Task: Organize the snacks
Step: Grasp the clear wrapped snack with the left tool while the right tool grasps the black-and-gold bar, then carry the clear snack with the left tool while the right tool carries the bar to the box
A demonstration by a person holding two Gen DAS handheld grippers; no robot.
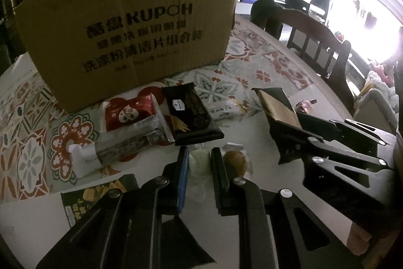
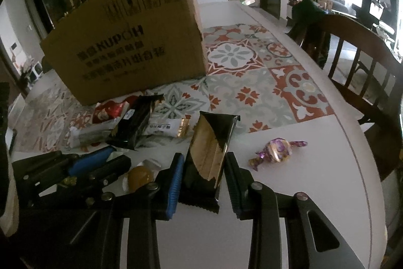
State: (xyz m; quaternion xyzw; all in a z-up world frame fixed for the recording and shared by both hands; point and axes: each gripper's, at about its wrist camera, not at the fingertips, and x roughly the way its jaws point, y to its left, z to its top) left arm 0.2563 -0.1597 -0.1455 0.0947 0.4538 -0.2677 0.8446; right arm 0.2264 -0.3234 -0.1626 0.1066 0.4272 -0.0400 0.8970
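My left gripper (image 1: 200,152) is shut on a pale round snack (image 1: 200,164) in a clear wrapper, low over the white table (image 2: 314,168). A brown round snack (image 1: 235,160) lies just to its right. My right gripper (image 2: 204,156) is shut on a black and gold packet (image 2: 207,143), which stands tilted up between the pads. Behind both, in front of the cardboard box (image 1: 131,24), lies a heap of snacks: a red packet (image 1: 126,115), a long black packet (image 1: 191,112), a white packet (image 1: 224,107) and a clear-wrapped dark bar (image 1: 126,145).
A purple-wrapped candy (image 2: 277,150) lies alone to the right of my right gripper. A green and yellow packet (image 1: 88,198) sits near the left front edge. A patterned mat (image 2: 252,82) covers the table's middle. A dark wooden chair (image 2: 365,67) stands at the right edge.
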